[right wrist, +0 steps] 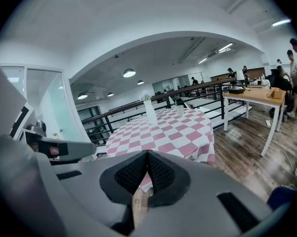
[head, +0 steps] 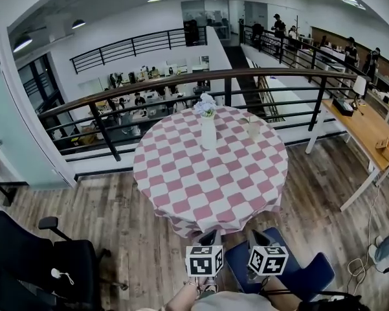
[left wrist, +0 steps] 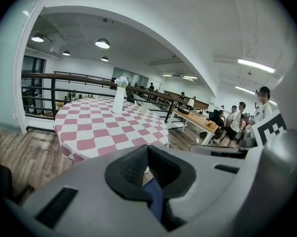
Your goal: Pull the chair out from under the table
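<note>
A blue chair (head: 298,274) stands at the near side of the round table (head: 181,193) with the pink-and-white checked cloth; its front reaches the cloth's hanging edge. My left gripper (head: 209,240) and right gripper (head: 259,238) hover side by side over the chair, pointing toward the table. In the left gripper view the left gripper (left wrist: 147,149) has its pads meeting at the tip, with a blue strip of chair (left wrist: 155,201) showing below them. The right gripper (right wrist: 147,154) is likewise shut, with floor behind it and nothing held. A white vase (head: 208,129) with flowers and a cup (head: 252,130) stand on the table.
A black office chair (head: 45,264) stands at the lower left. A wooden desk (head: 369,128) runs along the right, with cables (head: 359,264) on the floor near it. A black railing (head: 181,89) closes off the far side behind the table. People stand beyond the desk.
</note>
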The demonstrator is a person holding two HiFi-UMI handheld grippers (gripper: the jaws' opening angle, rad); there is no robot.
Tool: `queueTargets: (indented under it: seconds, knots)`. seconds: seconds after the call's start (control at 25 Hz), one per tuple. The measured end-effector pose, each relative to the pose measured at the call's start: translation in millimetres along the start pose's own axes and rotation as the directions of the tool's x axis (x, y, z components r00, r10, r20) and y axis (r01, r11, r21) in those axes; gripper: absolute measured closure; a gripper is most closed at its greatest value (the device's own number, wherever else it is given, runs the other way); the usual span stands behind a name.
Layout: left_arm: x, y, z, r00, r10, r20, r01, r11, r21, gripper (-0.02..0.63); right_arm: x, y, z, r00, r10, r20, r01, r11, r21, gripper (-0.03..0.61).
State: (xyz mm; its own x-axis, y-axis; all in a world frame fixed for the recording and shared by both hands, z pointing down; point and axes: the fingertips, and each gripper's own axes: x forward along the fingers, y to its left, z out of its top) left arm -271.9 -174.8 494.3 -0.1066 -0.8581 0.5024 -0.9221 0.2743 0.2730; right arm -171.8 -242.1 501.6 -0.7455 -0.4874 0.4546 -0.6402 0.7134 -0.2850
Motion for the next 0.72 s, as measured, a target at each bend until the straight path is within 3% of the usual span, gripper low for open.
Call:
queueTargets:
  seconds: [0.72]
  knots:
    - [-3,-15,-12,1.000,0.008,-0.017,-0.007,1.000,0.010,0.609,-16,-10,-6,1.000,0.004,-0.009,-0.004,1.000,0.004,0.561]
